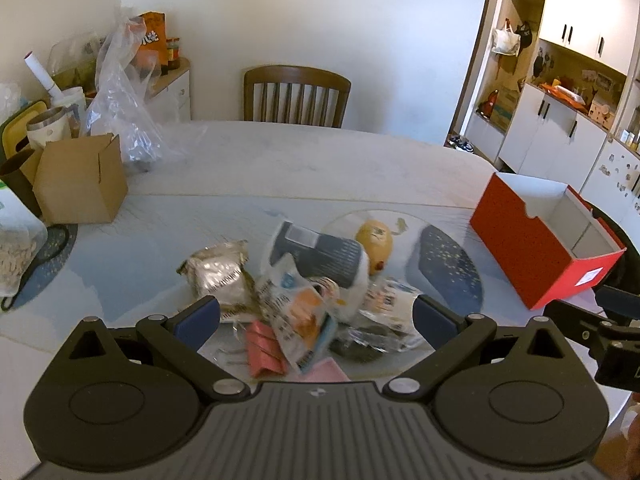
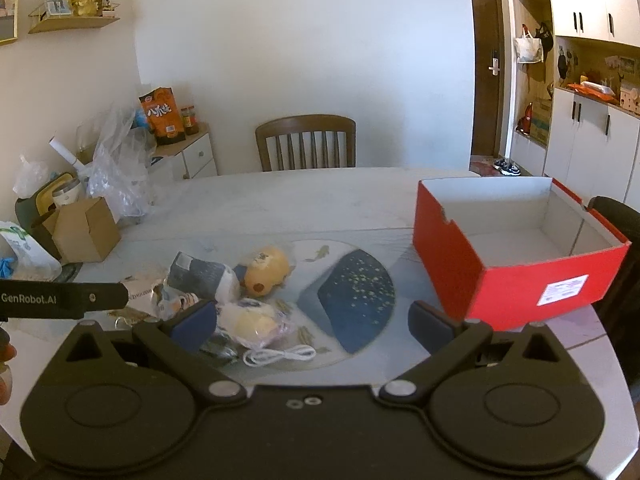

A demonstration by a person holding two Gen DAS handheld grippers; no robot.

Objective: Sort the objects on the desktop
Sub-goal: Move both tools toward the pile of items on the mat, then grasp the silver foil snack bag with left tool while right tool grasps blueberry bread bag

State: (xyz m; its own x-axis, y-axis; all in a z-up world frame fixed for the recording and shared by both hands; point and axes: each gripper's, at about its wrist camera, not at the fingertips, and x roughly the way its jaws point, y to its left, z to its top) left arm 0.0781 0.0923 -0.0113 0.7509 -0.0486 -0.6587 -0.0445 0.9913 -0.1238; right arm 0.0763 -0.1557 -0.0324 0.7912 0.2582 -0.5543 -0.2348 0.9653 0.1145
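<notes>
Both grippers are hanging wide open and holding nothing: the left gripper (image 1: 316, 314) above the pile of packets (image 1: 296, 304), the right gripper (image 2: 310, 322) beside it. The red box (image 2: 516, 264) is standing to the right, seemingly empty. I think sorting is only beginning; next, one gripper needs lowering onto a single packet.

1. We count one red box (image 2: 516, 280), open-topped, at the right of the table.
2. One brown cardboard box (image 1: 80, 184) at the left.
3. One wooden chair (image 2: 306, 142) behind the table.
4. Two yellow plush toys: one (image 2: 267, 270) farther back, one wrapped in clear plastic (image 2: 252, 324) nearer.
5. One coiled white cable (image 2: 280, 356).
6. One silver foil packet (image 1: 218, 276).
7. One pink binder clip (image 1: 266, 354).
8. Remaining packets in the pile overlap; we cannot count them.
</notes>
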